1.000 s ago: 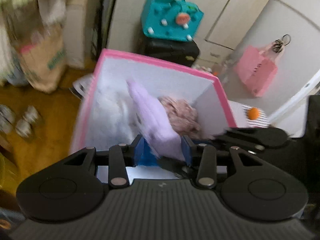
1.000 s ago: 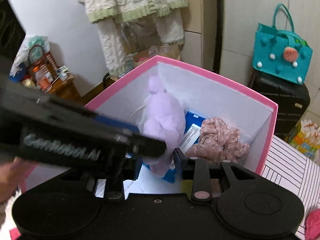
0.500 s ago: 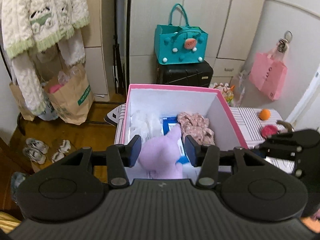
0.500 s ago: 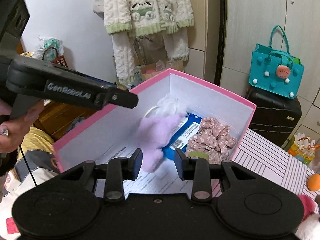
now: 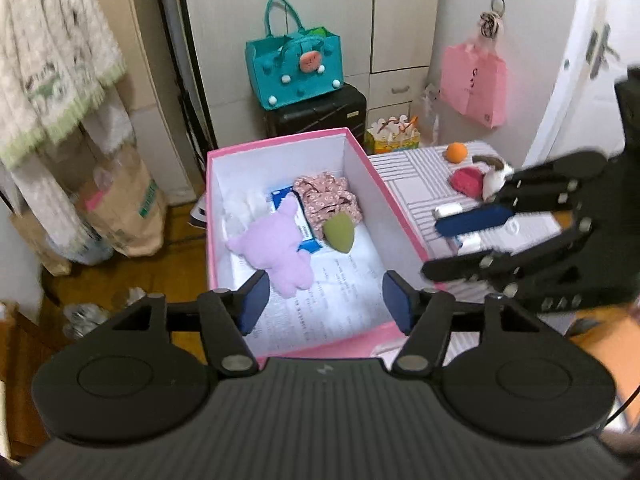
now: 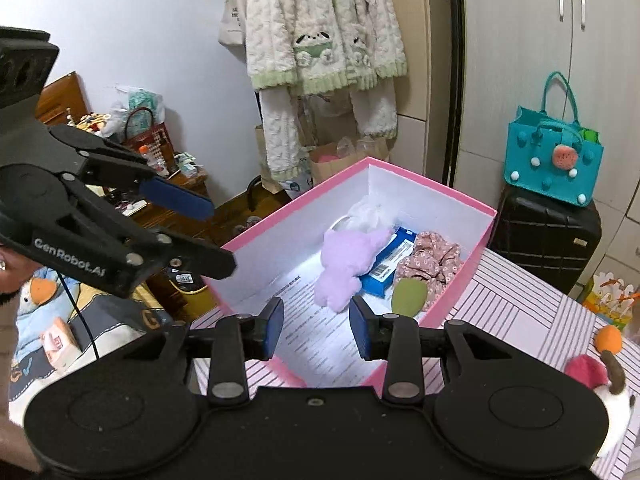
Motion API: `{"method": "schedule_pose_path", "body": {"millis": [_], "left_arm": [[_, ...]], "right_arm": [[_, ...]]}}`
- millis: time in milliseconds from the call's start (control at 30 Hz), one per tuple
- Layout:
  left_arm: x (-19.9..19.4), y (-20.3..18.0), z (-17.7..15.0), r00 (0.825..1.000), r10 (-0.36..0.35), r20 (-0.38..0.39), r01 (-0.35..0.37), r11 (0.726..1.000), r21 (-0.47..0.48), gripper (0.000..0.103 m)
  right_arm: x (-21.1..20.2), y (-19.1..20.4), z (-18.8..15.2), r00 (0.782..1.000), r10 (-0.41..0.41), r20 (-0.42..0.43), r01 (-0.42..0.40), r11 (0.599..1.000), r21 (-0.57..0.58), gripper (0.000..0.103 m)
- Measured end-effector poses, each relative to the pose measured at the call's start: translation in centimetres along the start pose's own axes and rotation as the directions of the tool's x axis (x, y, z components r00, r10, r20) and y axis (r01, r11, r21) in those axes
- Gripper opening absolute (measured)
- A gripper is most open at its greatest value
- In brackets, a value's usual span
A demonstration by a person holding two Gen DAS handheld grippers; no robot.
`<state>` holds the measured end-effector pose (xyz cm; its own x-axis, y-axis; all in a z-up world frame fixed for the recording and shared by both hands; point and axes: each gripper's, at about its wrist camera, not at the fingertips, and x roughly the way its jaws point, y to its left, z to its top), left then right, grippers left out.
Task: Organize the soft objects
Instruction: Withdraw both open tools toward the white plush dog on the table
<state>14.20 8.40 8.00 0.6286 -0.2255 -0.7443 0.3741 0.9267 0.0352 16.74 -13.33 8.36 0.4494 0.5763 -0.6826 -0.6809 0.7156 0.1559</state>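
Striped tabletop [image 6: 516, 312] holds our pink box [image 5: 394, 200], with a lilac plush [image 5: 276, 252] inside. Our left gripper [image 5: 322, 300] is opening, empty; our right gripper [image 6: 316, 326] is part-open, empty. Remaining red plush [image 5: 466, 181] looks light and squashy, so we would pinch its middle.

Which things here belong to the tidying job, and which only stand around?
Job: pink box, purple plush, floral cloth, green sponge, orange ball, red plush.
Around: teal bag, black suitcase, hanging pyjamas.

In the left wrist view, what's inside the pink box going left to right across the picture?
White fluffy item → purple plush → green egg-shaped sponge. The blue packet and the floral fabric overlap these, so I leave them out.
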Motion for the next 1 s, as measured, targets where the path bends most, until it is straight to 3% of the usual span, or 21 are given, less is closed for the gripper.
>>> {"method": "schedule_pose_path", "body": {"millis": [67, 200, 500, 1000], "left_arm": [[-0.9, -1.0, -0.6, 1.0, 0.006, -0.003, -0.006, 0.999, 0.031, 0.064], [-2.2, -2.7, -1.9, 0.998, -0.056, -0.026, 0.057, 0.996, 0.071, 0.066], [-4.4, -6.9, -4.3, 0.996, -0.088, -0.012, 0.089, 0.979, 0.181, 0.07], [-1.6, -11.8, -6.8, 0.985, -0.131, -0.115, 0.157, 0.952, 0.264, 0.07]], "right_arm": [[-1.1, 0.2, -0.5, 1.0, -0.004, 0.011, 0.004, 1.0, -0.01, 0.041], [-3.3, 0.3, -1.7, 1.0, 0.002, 0.028, -0.002, 1.0, -0.011, 0.042], [-8.0, 1.0, -4.8, 0.998, 0.006, 0.068, -0.003, 0.999, -0.037, 0.047], [-12.0, 0.4, -12.0, 0.993, -0.093, 0.07, 0.094, 0.996, -0.007, 0.056]]}}
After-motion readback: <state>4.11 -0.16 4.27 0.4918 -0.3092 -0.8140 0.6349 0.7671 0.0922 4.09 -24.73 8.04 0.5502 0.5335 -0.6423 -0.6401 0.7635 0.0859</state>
